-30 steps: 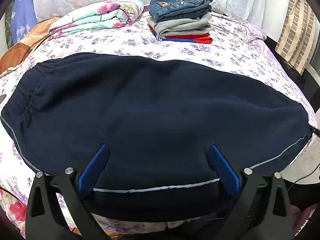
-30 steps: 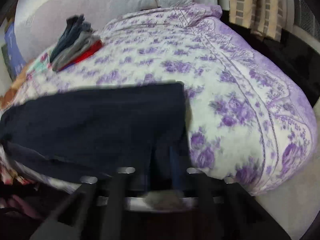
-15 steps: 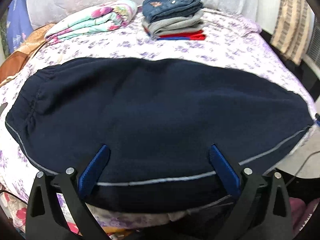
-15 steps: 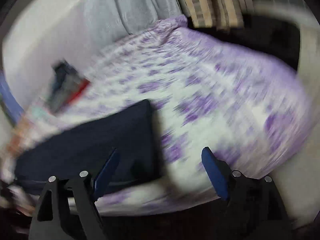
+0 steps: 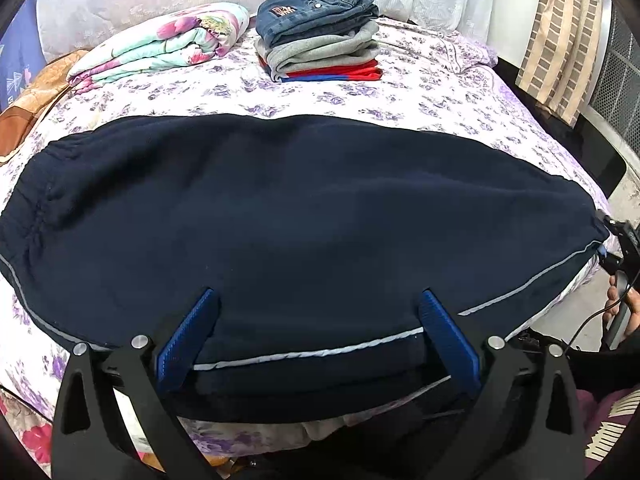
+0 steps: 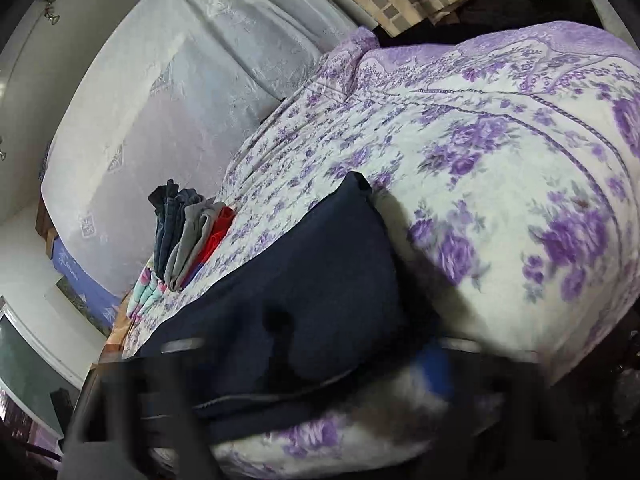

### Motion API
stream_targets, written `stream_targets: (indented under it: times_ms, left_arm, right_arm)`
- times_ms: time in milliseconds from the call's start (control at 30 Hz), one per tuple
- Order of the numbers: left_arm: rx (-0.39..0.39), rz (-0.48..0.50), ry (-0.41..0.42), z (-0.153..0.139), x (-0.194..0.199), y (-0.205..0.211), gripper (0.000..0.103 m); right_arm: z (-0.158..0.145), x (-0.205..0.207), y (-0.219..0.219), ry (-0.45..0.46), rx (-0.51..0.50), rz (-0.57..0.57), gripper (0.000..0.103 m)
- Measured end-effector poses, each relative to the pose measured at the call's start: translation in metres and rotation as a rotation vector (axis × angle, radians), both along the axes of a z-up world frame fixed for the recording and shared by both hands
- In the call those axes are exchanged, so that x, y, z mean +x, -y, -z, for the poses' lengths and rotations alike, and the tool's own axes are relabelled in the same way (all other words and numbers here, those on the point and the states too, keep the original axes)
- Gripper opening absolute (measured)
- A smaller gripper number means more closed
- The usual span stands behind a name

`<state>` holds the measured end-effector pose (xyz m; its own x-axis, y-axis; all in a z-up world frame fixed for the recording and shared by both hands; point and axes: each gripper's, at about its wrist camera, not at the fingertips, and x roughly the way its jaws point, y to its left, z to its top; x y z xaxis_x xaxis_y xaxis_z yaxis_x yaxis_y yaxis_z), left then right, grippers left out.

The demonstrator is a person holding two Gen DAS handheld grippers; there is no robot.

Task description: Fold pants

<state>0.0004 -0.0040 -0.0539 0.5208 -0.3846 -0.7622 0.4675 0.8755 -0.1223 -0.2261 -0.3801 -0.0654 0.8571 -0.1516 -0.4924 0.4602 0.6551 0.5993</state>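
- the left gripper (image 5: pixel 318 344) has its jaws spread wide and holding nothing; the blue pads (image 5: pixel 188 334) straddle the near folded edge of the navy sweatpants (image 5: pixel 304 216), over the pale piping stripe (image 5: pixel 308 354), and i cannot tell whether they touch the cloth.
- the right gripper (image 6: pixel 316 376) is smeared by motion in its own view; a blue pad (image 6: pixel 434 364) shows near the leg end of the sweatpants (image 6: pixel 304 288), but i cannot tell how its jaws stand or whether they hold cloth. in the left view the right gripper (image 5: pixel 618 248) sits right at the cuff end, by the bed's right edge.
- the sweatpants lie lengthwise along the near edge of the bed (image 5: pixel 420 92), apparently already folded leg over leg, waistband toward the left edge, cuffs toward the right.
- risk: if the left jaws close on the top layer alone, the lower leg would stay behind and the fold would come apart.
- risk: the near edge seems to overhang the bed's front edge, so a loose pull could drag the fabric off toward the floor.
- risk: if the right gripper moves fast with a shallow bite on the cuff, the thick fleece may slip out mid-fold and land skewed.
- risk: carrying the cuffs too far toward the far edge could nudge the stack of folded clothes (image 5: pixel 320 28) or the floral quilt (image 5: pixel 160 48); both sit well apart for now.
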Motion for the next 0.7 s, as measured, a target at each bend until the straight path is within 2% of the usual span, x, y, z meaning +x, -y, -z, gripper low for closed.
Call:
stream_targets:
  times_ms: [33,67,167,200,300,367,433,467,500,533,567,600,633,667,700]
  left_arm:
    - [-0.003,-0.002,-0.001,0.000,0.001,0.000,0.098]
    - [-0.005,-0.003,-0.001,0.000,0.001,0.001,0.098]
    - [-0.020,0.002,-0.003,-0.001,0.001,-0.002,0.098]
    - [-0.032,0.002,-0.004,-0.002,0.001,-0.004,0.098]
    - [-0.079,-0.015,-0.003,-0.007,0.000,-0.012,0.098]
    - [-0.108,-0.031,0.003,-0.012,-0.002,-0.018,0.098]
    - [-0.126,-0.053,0.013,-0.016,-0.006,-0.025,0.098]
    - [-0.132,-0.064,0.018,-0.018,-0.009,-0.029,0.098]
    - [-0.135,-0.072,0.020,-0.020,-0.011,-0.032,0.098]
    - [-0.139,-0.082,0.021,-0.021,-0.015,-0.036,0.098]
    - [-0.141,-0.092,0.022,-0.022,-0.018,-0.040,0.098]
    - [-0.142,-0.102,0.023,-0.023,-0.020,-0.045,0.098]
    - [-0.140,-0.116,0.026,-0.023,-0.023,-0.051,0.098]
    - [-0.140,-0.128,0.026,-0.023,-0.025,-0.057,0.098]
    - [-0.143,-0.139,0.020,-0.022,-0.026,-0.063,0.098]
  right_arm:
    - [-0.001,0.007,0.003,-0.013,0.021,-0.020,0.019]
    - [-0.006,0.010,0.001,-0.022,-0.004,-0.018,0.019]
    - [-0.044,0.027,-0.027,-0.046,-0.155,-0.073,0.019]
    - [-0.065,0.039,-0.044,-0.044,-0.209,-0.114,0.018]
    - [-0.116,0.090,-0.103,-0.020,-0.327,-0.301,0.018]
    - [-0.132,0.128,-0.152,-0.027,-0.393,-0.457,0.018]
    - [-0.127,0.171,-0.211,-0.038,-0.432,-0.633,0.020]
    - [-0.110,0.199,-0.245,-0.081,-0.456,-0.727,0.024]
    - [-0.093,0.216,-0.266,-0.124,-0.464,-0.785,0.036]
    - [-0.065,0.234,-0.289,-0.193,-0.468,-0.867,0.066]
    - [-0.037,0.251,-0.308,-0.284,-0.482,-0.930,0.072]
    - [-0.005,0.257,-0.329,-0.368,-0.568,-0.948,0.080]
    - [-0.006,0.248,-0.338,-0.315,-0.664,-0.940,0.083]
    - [-0.012,0.241,-0.345,-0.281,-0.705,-0.973,0.082]
    - [-0.018,0.237,-0.346,-0.255,-0.699,-0.993,0.081]
